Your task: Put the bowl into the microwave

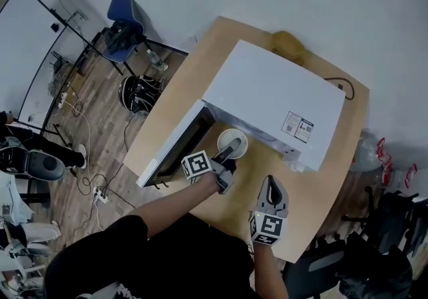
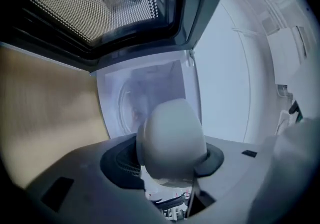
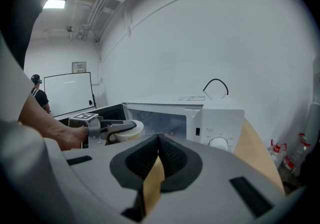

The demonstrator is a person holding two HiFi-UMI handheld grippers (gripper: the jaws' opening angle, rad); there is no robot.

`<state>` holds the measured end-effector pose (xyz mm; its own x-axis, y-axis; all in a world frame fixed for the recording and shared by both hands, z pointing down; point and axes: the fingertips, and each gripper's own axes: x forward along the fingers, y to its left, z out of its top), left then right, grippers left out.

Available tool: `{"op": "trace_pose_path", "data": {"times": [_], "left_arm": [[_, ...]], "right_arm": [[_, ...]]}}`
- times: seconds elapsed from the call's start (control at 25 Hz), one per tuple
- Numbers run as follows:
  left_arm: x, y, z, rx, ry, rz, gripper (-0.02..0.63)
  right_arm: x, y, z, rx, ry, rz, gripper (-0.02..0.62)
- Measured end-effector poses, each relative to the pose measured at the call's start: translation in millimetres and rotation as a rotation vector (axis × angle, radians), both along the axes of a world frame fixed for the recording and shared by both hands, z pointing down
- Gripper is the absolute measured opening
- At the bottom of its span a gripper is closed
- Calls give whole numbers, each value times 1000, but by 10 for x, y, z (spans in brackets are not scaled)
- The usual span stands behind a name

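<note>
A white bowl (image 1: 233, 142) hangs in front of the open mouth of the white microwave (image 1: 274, 97), with my left gripper (image 1: 226, 154) shut on its rim. In the left gripper view the bowl (image 2: 172, 135) fills the space between the jaws, with the microwave's cavity (image 2: 150, 97) straight behind it and the door (image 2: 100, 2) swung out to the left. My right gripper (image 1: 273, 192) hovers over the wooden table (image 1: 314, 184) near its front edge, shut with nothing in it. The right gripper view shows its tips (image 3: 159, 140) meeting, and the bowl (image 3: 131, 130) at the left.
The microwave door (image 1: 170, 150) stands open over the table's left edge. A brown object (image 1: 287, 42) lies behind the microwave. On the floor at the left are a blue chair (image 1: 124, 20), a black bag (image 1: 139, 90) and cables. Bottles (image 1: 394, 164) stand at the right.
</note>
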<state>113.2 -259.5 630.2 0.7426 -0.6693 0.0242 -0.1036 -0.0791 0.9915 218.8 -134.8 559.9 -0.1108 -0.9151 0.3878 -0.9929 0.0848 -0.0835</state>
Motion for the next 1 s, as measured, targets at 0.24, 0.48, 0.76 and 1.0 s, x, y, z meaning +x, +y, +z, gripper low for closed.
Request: {"op": "trace_pose_path", "data": {"times": [0.24,0.48,0.76,1.0], "left_arm": [[136,-227,377,-42,27,-12,209],[274,-387,542,-105,50,-32,209],[344,-498,694,-169,58,-62,209],[388,-618,774,-185,17,-60,209]], "right_arm": [[214,-83,88,-6,9,23,60],[91,-104,149,-17,16,-33,60],[-60,-123,99,-17,-4,-66,60],[-102,-80,99,-21,2,-74,60]]}}
